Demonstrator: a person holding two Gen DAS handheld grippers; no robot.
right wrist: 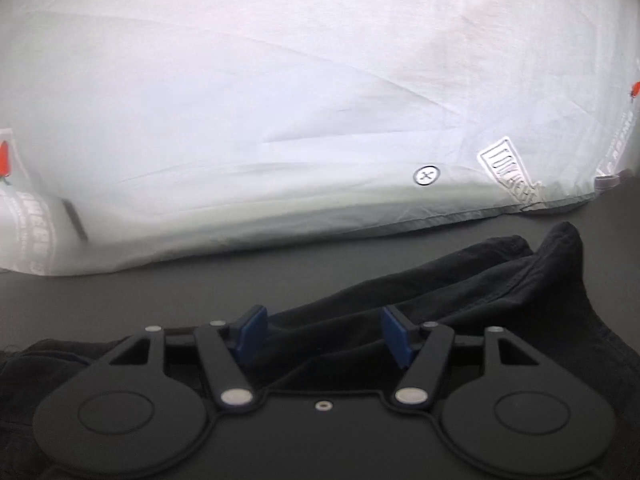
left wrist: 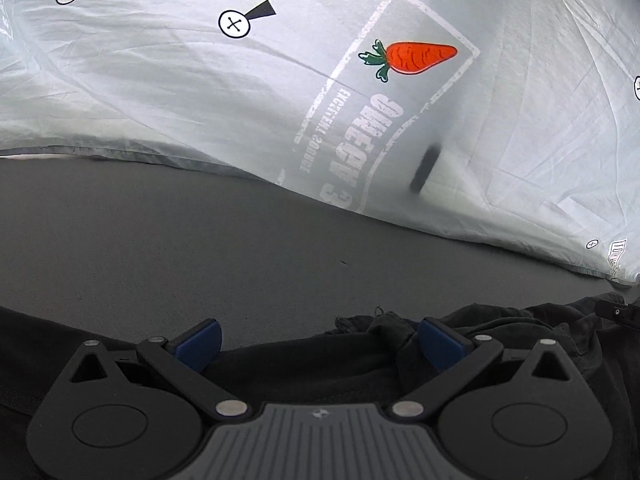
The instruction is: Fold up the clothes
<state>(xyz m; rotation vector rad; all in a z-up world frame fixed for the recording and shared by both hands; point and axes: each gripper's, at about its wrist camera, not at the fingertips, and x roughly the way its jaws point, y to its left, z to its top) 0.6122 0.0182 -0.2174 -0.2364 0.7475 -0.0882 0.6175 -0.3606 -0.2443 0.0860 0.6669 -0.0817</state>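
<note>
A black garment [left wrist: 500,336] lies bunched on the dark grey table [left wrist: 200,240]; it also shows in the right wrist view [right wrist: 460,292]. My left gripper [left wrist: 320,344] is open, its blue pads [left wrist: 200,342] spread wide over the garment's near edge, with a bunched fold against the right pad. My right gripper [right wrist: 324,334] is open, its blue pads [right wrist: 394,334] either side of a ridge of the black cloth, not closed on it. The cloth under both gripper bodies is hidden.
A white printed sheet [left wrist: 240,92] hangs as a backdrop behind the table, with a carrot picture [left wrist: 412,58] and round marks. Its lower hem [right wrist: 360,216] meets the table [right wrist: 120,300]. Bare grey table lies between the garment and the sheet.
</note>
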